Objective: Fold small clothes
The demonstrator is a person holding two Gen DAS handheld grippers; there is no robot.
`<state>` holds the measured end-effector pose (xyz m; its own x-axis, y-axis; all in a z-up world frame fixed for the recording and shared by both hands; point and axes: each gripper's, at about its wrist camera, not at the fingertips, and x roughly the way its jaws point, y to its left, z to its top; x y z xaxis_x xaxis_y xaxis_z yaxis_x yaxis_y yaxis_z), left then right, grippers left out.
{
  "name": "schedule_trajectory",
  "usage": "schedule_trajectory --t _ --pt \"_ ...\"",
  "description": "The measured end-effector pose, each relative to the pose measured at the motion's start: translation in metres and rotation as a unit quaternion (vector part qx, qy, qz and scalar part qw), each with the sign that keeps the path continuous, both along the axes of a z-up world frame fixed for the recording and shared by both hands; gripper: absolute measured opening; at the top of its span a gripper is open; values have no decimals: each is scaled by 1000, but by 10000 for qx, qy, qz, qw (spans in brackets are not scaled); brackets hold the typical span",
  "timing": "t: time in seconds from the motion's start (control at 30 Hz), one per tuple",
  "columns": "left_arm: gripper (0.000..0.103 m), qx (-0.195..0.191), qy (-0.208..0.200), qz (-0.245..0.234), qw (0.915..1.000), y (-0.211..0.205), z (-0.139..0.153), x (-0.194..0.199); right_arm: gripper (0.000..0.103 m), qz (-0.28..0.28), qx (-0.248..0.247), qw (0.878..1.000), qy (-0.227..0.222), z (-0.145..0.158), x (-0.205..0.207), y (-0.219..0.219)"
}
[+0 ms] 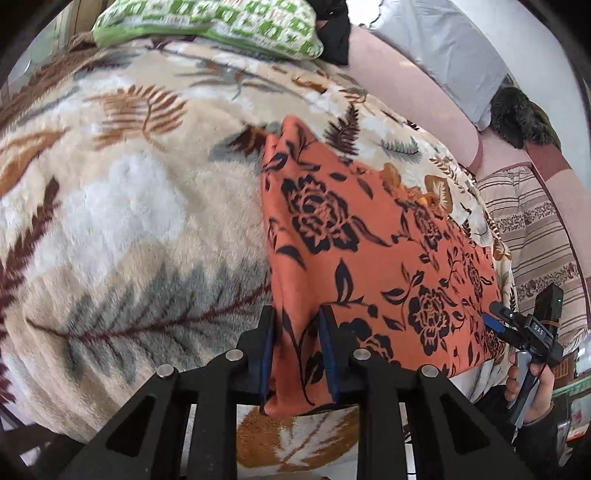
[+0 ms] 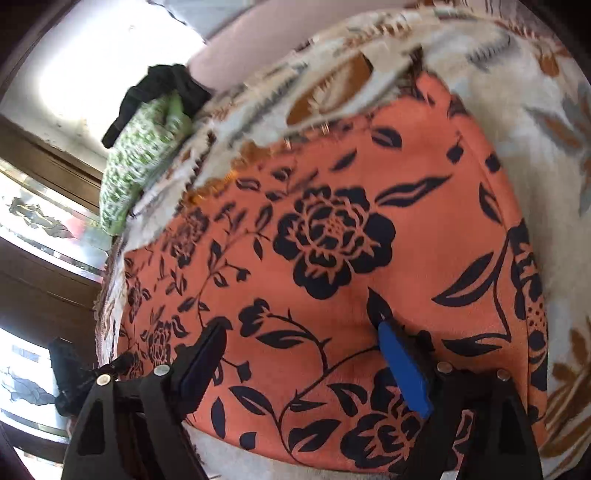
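There is one orange cloth [image 1: 354,258] with black flowers on it. It lies on one big fluffy blanket [image 1: 122,206] with leaf pictures. There is one green and white pillow [image 1: 207,26] at the far end, and one black cloth [image 1: 334,33] beside it. There are two grippers, the left gripper [image 1: 297,350] and the right gripper [image 2: 303,362]. One hand [image 1: 532,384] can be seen.
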<state>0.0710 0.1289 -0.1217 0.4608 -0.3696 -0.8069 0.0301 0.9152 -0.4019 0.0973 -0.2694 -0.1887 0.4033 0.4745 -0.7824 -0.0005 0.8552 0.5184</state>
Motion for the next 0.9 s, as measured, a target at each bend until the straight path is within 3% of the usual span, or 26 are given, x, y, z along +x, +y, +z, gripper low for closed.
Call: schedule_trajectory --t 0.03,0.1,0.17,0.3,0.33,0.4,0.47,0.6,0.67,0.7,0.73,0.83,0.9 --pt "54 29 -160 21 9999 2 9 6 87 49 -49 10000 49 -1 3 0" --pt "92 173 -469 224 9985 6 24 27 87 38 21 10000 61 -4 5 0" --pt "92 268 -644 370 9969 7 30 59 87 0 153 9999 56 -4 4 -3" --pt "89 -275 -43 288 9992 7 0 130 87 -23 286 9996 -3 -5 -3 -11" --pt "68 -357 108 251 9990 5 -11 143 87 -19 302 9995 -17 -3 -3 -12" --pt "11 -355 876 262 9952 4 -43 171 87 -41 365 9993 -15 -3 -4 -15" --pt "11 -952 985 600 9888 18 -48 182 87 -94 455 9989 10 -3 -5 -18" --pt "11 -520 680 620 9944 19 -35 181 87 -82 464 9989 8 -3 -5 -17" --pt "21 -522 671 684 9940 22 -37 177 87 -115 452 9989 -12 -3 -7 -16" --pt "41 -434 676 749 9940 23 -37 172 87 -139 450 9989 -20 -3 -7 -16" --pt "51 -296 675 819 9939 24 -34 165 87 -162 461 9988 -21 -3 -8 -16" --pt "51 176 136 759 9969 26 -5 133 87 -263 568 9980 77 3 -10 -21" --pt "52 413 -336 490 9974 19 18 99 87 -407 755 9962 -146 16 -17 -29"
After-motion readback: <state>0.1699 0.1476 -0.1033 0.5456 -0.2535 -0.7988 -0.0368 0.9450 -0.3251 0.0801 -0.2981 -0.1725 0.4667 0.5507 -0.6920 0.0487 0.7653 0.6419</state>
